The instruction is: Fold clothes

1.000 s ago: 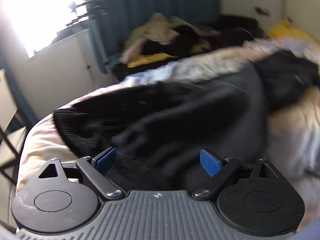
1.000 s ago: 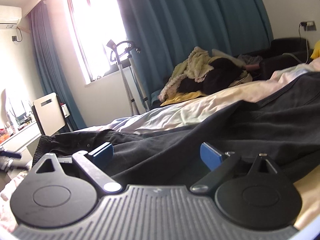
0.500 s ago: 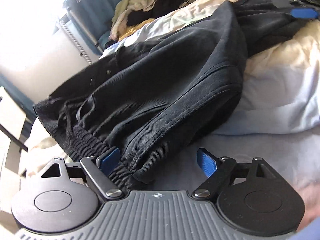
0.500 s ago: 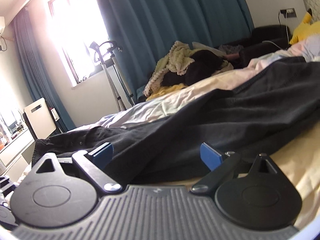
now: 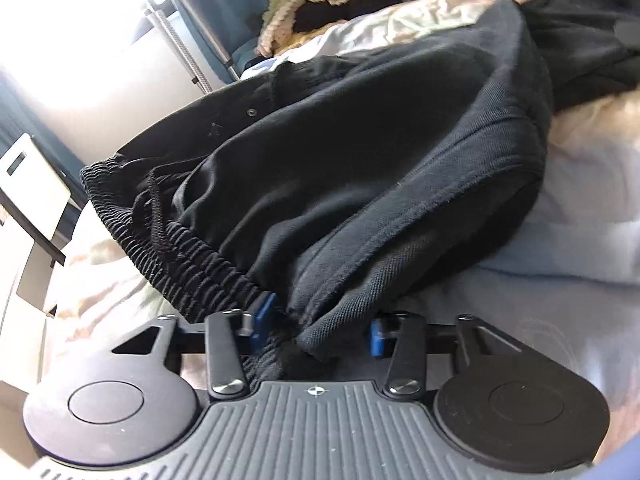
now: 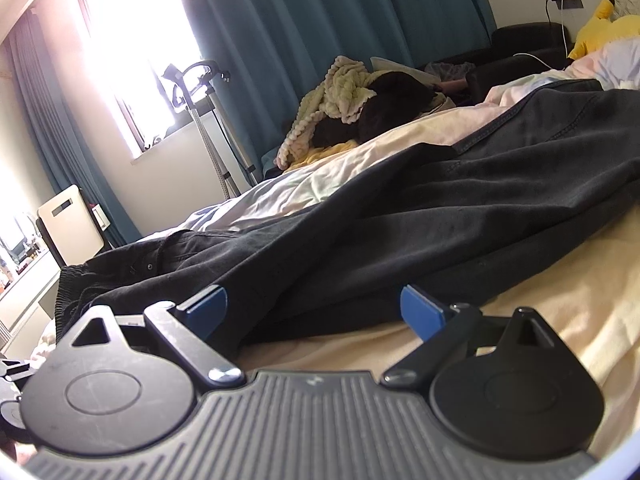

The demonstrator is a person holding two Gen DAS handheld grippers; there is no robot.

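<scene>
**Black trousers gripped at the waistband**

The black trousers [image 5: 360, 152] lay stretched across the bed [image 6: 560, 292], one leg folded over the other. The left gripper [image 5: 316, 326] had closed partway on the bunched waistband [image 5: 188, 252] and a trouser hem. The right gripper [image 6: 312, 304] stood wide open, low over the sheet, at the cloth's edge.

A lived-in home bedroom: a bed [image 6: 400, 160] with rumpled pale sheets, teal curtains [image 6: 320, 20] beside a sunlit window [image 6: 132, 52], a heap of clothes [image 6: 360, 100] past the bed, a yellow plush toy [image 6: 608, 24], and a charger plugged into a wall socket [image 6: 564, 0].
</scene>
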